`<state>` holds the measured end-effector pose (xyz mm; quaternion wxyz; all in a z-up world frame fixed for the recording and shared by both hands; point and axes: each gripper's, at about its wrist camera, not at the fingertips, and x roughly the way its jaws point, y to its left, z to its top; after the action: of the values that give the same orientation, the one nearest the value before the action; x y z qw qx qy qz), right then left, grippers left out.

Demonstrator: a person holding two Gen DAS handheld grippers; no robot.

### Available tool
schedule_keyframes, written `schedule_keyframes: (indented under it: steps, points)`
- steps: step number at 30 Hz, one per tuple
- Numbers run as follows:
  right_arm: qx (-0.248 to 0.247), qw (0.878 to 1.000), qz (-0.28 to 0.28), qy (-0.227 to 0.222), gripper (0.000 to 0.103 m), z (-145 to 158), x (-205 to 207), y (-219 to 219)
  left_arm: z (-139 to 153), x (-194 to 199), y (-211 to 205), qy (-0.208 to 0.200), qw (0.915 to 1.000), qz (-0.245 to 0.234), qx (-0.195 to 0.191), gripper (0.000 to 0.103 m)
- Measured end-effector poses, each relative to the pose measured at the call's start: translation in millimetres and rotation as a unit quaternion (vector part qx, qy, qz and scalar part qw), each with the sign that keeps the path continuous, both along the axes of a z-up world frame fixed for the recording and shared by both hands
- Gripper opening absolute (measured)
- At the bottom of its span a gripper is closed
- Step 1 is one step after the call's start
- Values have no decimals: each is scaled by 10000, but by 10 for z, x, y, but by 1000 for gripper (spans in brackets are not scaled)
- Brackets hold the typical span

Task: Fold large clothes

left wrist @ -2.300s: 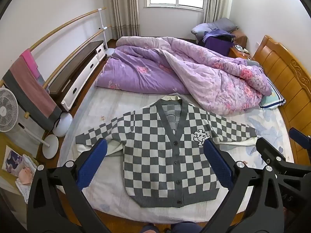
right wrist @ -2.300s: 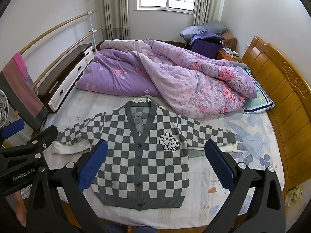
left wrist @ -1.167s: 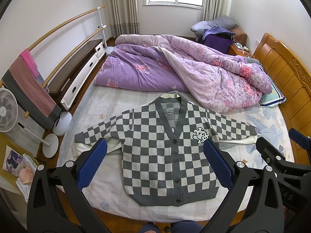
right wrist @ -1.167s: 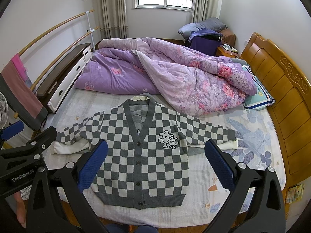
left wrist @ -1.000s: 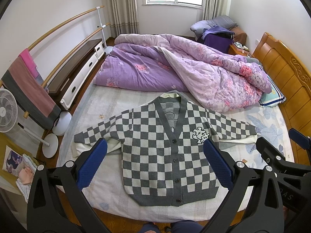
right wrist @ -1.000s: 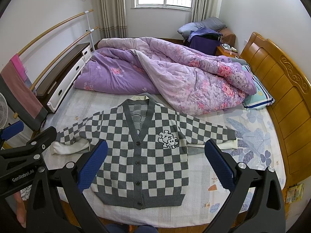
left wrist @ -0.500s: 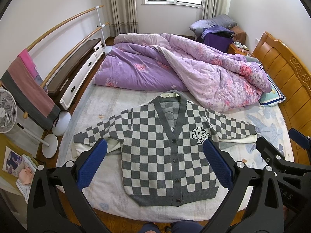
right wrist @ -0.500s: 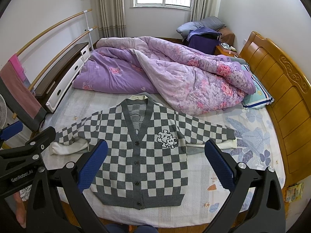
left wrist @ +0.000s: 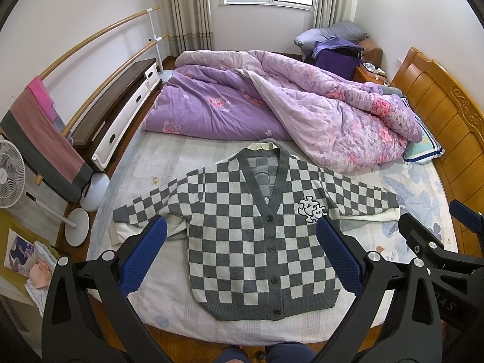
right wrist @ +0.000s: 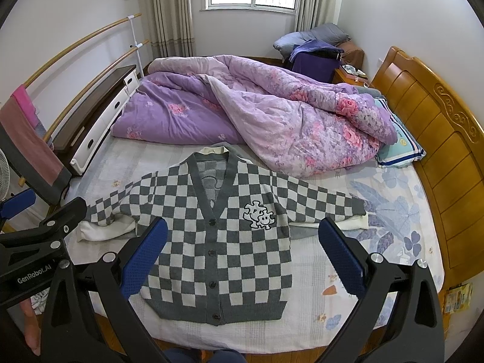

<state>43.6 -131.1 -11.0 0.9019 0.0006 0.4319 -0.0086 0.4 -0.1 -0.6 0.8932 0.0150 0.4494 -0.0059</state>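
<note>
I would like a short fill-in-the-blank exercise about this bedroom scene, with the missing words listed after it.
1. The checkered cardigan lies flat on the ____, front side up.
2. The white puzzle-shaped patch sits on the cardigan's ____.
3. The left gripper and right gripper are both ____ and hold nothing.
4. Behind the cardigan lies a crumpled ____ quilt.

Missing words: bed; chest; open; purple

The purple quilt (left wrist: 281, 112) is covering most of the striped pillow (left wrist: 423, 148) and overlapping the checkered cardigan's (left wrist: 260, 236) far right shoulder. The electric fan (left wrist: 9, 178) is being cut by the left edge. White garment layers beneath the cardigan are showing only at collar and cuffs.
</note>
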Motion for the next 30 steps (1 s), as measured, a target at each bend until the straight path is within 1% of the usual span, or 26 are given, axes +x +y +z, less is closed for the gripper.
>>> schedule_keyframes:
  steps: [9, 10, 12, 17, 18, 25, 27, 30]
  points:
    - [8, 10000, 5, 13, 96, 54, 85, 87, -1, -2, 0, 15, 10000, 6, 6, 98]
    - [16, 10000, 12, 19, 96, -12, 46, 24, -2, 0, 0, 14, 10000, 4, 7, 98]
    - [28, 10000, 23, 28, 96, -49, 34, -21, -2, 1, 1, 17, 10000, 6, 6, 98]
    - [41, 10000, 55, 58, 96, -115, -1, 24, -10, -14, 1, 47, 10000, 27, 9, 98]
    - [43, 9999, 54, 74, 96, -242, 64, 22, -13, -25, 1, 56, 10000, 37, 14, 98]
    - [95, 9995, 158, 240, 96, -253, 176, 23, -212, -35, -17, 184, 9997, 129, 37, 98]
    - [124, 9994, 185, 276, 96, -251, 217, -6, -203, 43, -45, 212, 9997, 149, 40, 98]
    - [147, 9990, 244, 353, 96, -289, 279, -30, -227, 37, -51, 246, 9996, 163, 26, 98]
